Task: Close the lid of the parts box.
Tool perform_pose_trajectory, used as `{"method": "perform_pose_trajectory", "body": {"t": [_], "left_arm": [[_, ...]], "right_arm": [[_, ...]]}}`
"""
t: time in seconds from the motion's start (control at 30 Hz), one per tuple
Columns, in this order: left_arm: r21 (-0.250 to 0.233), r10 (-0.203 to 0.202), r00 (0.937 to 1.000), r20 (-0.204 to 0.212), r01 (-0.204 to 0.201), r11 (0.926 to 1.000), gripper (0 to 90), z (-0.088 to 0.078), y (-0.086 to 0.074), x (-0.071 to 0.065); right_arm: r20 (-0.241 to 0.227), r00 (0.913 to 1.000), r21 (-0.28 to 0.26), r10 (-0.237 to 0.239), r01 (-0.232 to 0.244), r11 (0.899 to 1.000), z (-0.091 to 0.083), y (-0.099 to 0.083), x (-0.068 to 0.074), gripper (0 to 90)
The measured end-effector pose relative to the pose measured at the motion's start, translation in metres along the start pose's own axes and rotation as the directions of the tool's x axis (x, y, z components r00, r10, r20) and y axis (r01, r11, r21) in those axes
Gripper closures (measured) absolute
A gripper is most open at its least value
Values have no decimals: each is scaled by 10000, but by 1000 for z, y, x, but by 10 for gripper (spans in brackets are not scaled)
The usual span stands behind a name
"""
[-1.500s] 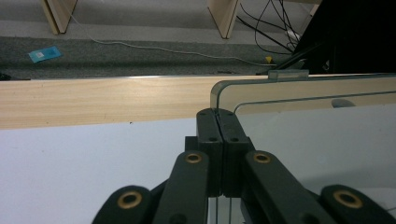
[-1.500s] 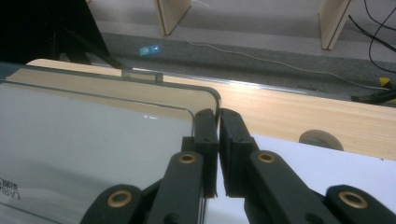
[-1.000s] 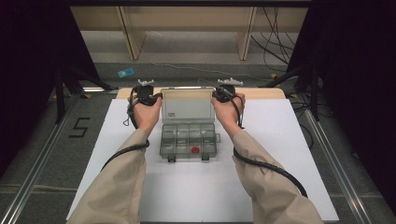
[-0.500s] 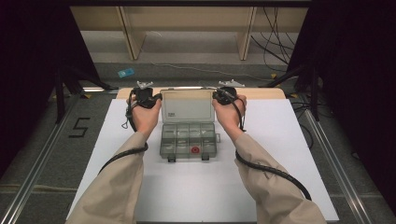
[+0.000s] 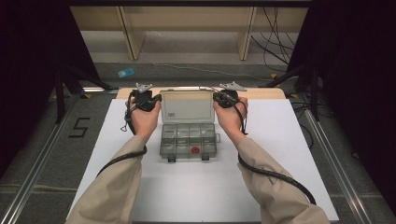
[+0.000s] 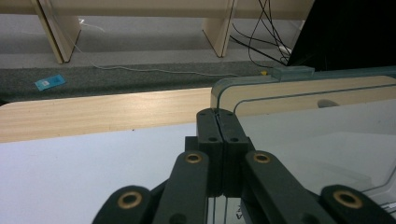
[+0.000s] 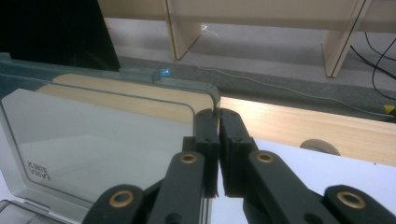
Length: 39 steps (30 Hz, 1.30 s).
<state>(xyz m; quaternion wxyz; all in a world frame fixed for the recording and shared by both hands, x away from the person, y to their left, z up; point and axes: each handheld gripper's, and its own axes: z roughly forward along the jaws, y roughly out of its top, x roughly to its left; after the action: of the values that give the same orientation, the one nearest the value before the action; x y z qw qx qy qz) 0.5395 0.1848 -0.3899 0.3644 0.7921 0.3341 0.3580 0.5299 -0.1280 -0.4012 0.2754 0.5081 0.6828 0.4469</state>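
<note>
A clear plastic compartment box (image 5: 188, 142) lies in the middle of the white table, its lid (image 5: 187, 107) swung back and standing up. One front compartment holds a small red piece (image 5: 194, 150). My left gripper (image 5: 156, 99) is shut on the lid's left top corner; in the left gripper view the jaws (image 6: 217, 114) meet on the thin edge of the lid (image 6: 317, 126). My right gripper (image 5: 217, 98) is shut on the right top corner. In the right gripper view its jaws (image 7: 217, 114) pinch the edge of the lid (image 7: 102, 130).
The white sheet (image 5: 196, 191) covers a wooden table whose far edge (image 5: 271, 92) shows behind the box. Beyond it are grey floor, a blue card (image 5: 125, 73), wooden shelf legs (image 5: 245, 32) and cables. Dark curtains stand at both sides.
</note>
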Motion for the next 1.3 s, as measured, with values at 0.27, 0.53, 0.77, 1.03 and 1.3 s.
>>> {"method": "perform_pose_trajectory", "body": {"t": [0.27, 0.53, 0.77, 1.03, 1.3], "left_arm": [[-165, -87, 10000, 30, 87, 9998, 895, -5, -2, -4], [-241, -97, 10000, 16, 98, 9997, 895, -8, -3, -7], [-341, -155, 9999, 21, 156, 9993, 895, -11, -4, -10], [-435, -196, 9998, -2, 196, 9989, 895, -14, -5, -13], [-620, -318, 9995, -35, 315, 9976, 895, -18, -8, -17]], "right_arm": [[-62, 9999, -181, -105, 104, 9998, -4, -2, 0, 877], [5, 9997, -226, -262, 262, 9994, -8, -4, 1, 877], [-128, 9994, -421, -308, 303, 9987, -11, -7, 2, 876], [-106, 9989, -500, -459, 453, 9977, -15, -9, 3, 876], [-156, 9985, -660, -533, 522, 9965, -19, -12, 4, 875]]}}
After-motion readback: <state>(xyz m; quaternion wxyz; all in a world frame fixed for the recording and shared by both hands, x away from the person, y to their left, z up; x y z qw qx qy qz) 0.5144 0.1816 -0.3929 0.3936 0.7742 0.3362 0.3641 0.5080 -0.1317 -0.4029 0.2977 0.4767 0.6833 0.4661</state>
